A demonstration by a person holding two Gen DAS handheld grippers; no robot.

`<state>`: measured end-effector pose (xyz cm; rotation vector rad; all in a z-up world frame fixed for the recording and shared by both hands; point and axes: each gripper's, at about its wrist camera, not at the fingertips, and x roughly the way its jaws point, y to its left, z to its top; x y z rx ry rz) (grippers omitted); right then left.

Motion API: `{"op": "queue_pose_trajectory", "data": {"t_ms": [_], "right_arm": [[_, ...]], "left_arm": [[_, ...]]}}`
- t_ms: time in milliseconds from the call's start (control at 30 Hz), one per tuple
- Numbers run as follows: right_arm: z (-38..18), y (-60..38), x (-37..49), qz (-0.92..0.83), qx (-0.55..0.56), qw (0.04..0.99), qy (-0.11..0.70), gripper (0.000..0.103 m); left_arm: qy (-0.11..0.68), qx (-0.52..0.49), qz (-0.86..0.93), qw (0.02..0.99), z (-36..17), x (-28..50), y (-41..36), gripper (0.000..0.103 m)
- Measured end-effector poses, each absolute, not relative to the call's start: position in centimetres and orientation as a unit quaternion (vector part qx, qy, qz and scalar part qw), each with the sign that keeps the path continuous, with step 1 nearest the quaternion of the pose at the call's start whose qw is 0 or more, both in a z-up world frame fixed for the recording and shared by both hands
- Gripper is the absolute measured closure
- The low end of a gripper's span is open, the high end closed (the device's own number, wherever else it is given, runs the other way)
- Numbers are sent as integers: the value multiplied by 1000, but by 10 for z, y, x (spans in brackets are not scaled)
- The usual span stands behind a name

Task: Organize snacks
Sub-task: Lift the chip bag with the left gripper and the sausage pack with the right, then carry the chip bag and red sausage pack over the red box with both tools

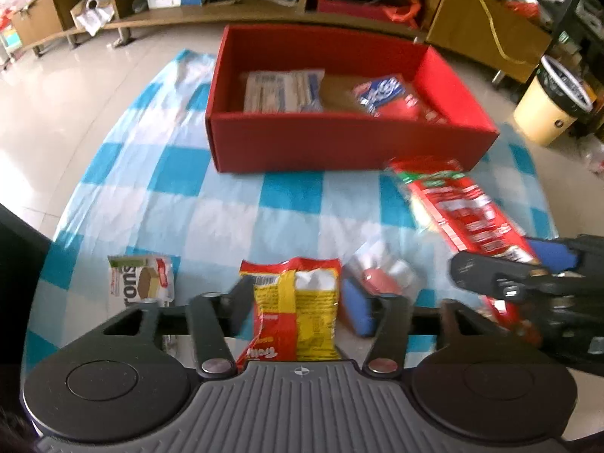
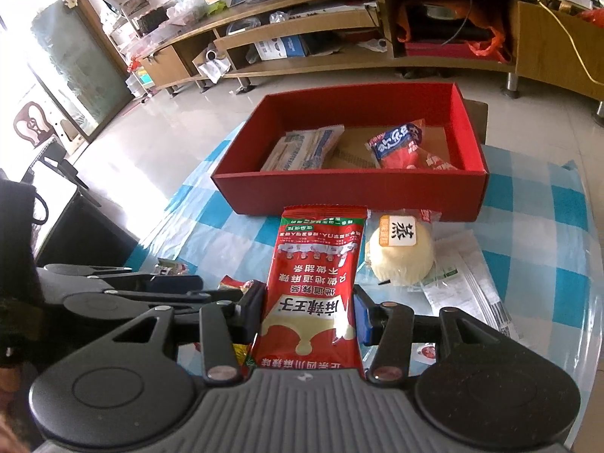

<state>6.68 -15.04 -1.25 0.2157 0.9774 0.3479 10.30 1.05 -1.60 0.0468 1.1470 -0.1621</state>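
A red box (image 1: 339, 143) (image 2: 351, 192) sits on the blue-checked cloth and holds a pale wrapped pack (image 1: 281, 90) (image 2: 305, 147) and a blue-and-red packet (image 1: 392, 96) (image 2: 406, 143). My left gripper (image 1: 298, 302) is shut on a yellow-and-red snack bag (image 1: 298, 313). My right gripper (image 2: 309, 309) is shut on a long red spicy-strip packet (image 2: 315, 287), which also shows in the left wrist view (image 1: 464, 211), held above the cloth in front of the box. The right gripper's body (image 1: 528, 283) shows at the right of the left wrist view.
A white biscuit packet (image 1: 141, 281) and a small clear-wrapped red snack (image 1: 381, 271) lie on the cloth (image 1: 188, 188). A wrapped round steamed cake (image 2: 400, 253) and flat clear packets (image 2: 468, 283) lie in front of the box. A wooden TV cabinet (image 2: 377, 37) stands behind, a bin (image 1: 555, 102) at right.
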Motion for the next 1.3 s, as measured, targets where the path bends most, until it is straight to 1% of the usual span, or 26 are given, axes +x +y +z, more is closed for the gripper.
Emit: {"op": "queue_pose_trajectory", "data": {"t_ms": [100, 167, 267, 333, 400, 433, 667, 967, 1300], "right_arm": [[-13, -152, 67, 166, 107, 862, 467, 58], [-12, -153, 66, 167, 108, 861, 468, 58], [-13, -152, 66, 168, 108, 860, 470, 58], [-13, -152, 66, 170, 108, 859, 471, 58], [-13, -154, 66, 170, 109, 859, 470, 58], [-13, -154, 66, 170, 110, 859, 470, 58], [-9, -154, 66, 171, 113, 863, 462, 58], [-7, -154, 69, 168, 111, 867, 456, 58], [-1, -159, 75, 161, 112, 874, 445, 58]], "left_arm": [[551, 40, -73, 830, -30, 109, 9, 20], [562, 31, -74, 823, -40, 114, 9, 18], [584, 5, -72, 809, -57, 118, 11, 19], [589, -13, -76, 805, -55, 117, 15, 28], [587, -21, -74, 806, -51, 114, 19, 38], [587, -22, -72, 806, -49, 111, 21, 40], [589, -26, -66, 805, -42, 101, 33, 43], [542, 1, -72, 837, -12, 99, 18, 43], [509, 34, -72, 857, 2, 108, -1, 43]]}}
